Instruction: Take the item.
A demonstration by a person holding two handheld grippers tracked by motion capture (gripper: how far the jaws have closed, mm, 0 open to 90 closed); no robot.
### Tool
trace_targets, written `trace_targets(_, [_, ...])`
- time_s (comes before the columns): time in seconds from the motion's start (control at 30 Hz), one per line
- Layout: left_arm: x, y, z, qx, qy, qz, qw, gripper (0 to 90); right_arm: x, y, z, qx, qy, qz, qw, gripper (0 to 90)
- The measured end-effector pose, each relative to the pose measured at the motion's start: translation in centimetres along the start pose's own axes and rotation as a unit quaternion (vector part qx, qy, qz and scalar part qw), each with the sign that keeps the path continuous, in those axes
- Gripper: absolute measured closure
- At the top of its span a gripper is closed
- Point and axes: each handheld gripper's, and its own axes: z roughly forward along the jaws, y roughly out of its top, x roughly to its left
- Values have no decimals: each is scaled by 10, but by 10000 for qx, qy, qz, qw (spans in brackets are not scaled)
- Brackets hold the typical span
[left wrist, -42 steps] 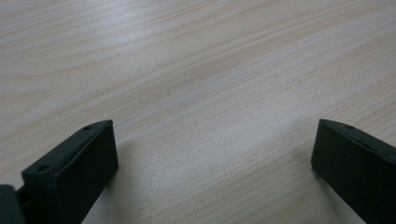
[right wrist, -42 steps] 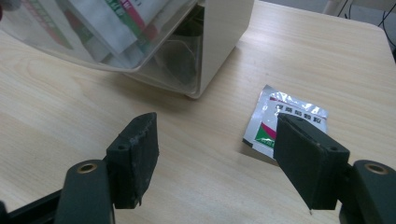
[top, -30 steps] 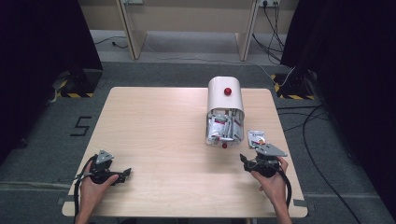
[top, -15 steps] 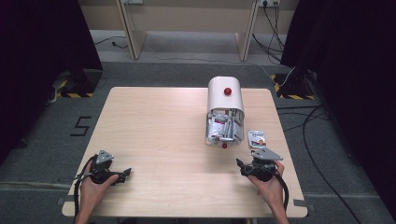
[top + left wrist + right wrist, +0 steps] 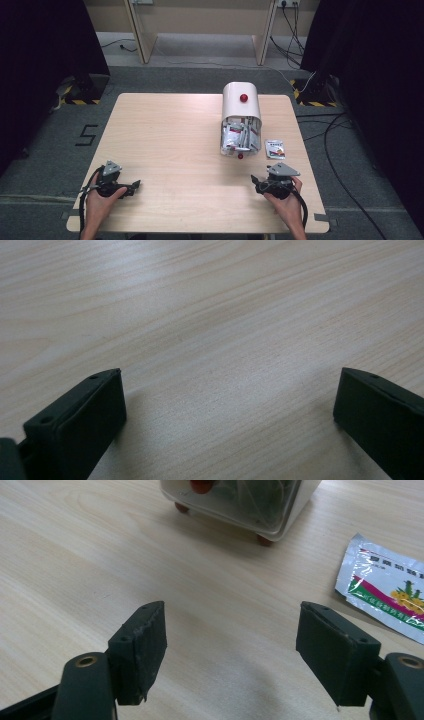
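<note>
A white bin (image 5: pixel 241 106) with a red knob lies on its side at the table's middle right, its open end holding several silver packets (image 5: pixel 238 137). One loose packet (image 5: pixel 275 148) lies flat just right of it. My right gripper (image 5: pixel 257 181) rests near the front right edge, open, with nothing between its jaws. The right gripper view looks past the open gripper (image 5: pixel 230 630) at the bin's clear front (image 5: pixel 240 500) and the loose packet (image 5: pixel 385 587) off to the right. My left gripper (image 5: pixel 134 185) sits at the front left, open (image 5: pixel 227 385) over bare wood.
The light wooden table (image 5: pixel 165 135) stands on grey carpet. Cables (image 5: pixel 330 130) trail on the floor at the right, and desk legs (image 5: pixel 141 30) stand beyond the far edge. A wide stretch of bare tabletop lies between the two grippers.
My right gripper has shifted slightly left and toward the near edge. The left gripper, bin and loose packet have stayed put.
</note>
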Motion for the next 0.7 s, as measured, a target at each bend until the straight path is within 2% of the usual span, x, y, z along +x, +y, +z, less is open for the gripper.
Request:
trace_targets(0.2, [0,0,0,-1,3,-1,10000,0,7,-3,0,0,70,30,10000,274])
trace_targets(0.33, [0,0,0,-2,5,-3,10000,0,12,-9,3,124,147,80,9998,252])
trace_targets(0.4, [0,0,0,-1,5,-3,10000,0,16,-11,4,209,107,37,9997,244])
trace_targets(0.47, [0,0,0,-2,5,-3,10000,0,17,-11,5,212,102,-15,9997,243])
trace_targets(0.53, [0,0,0,-1,4,-3,10000,0,21,-14,4,171,185,27,9997,247])
trace_targets(0.7, [0,0,0,-2,3,-4,10000,0,25,-19,5,215,226,62,9995,246])
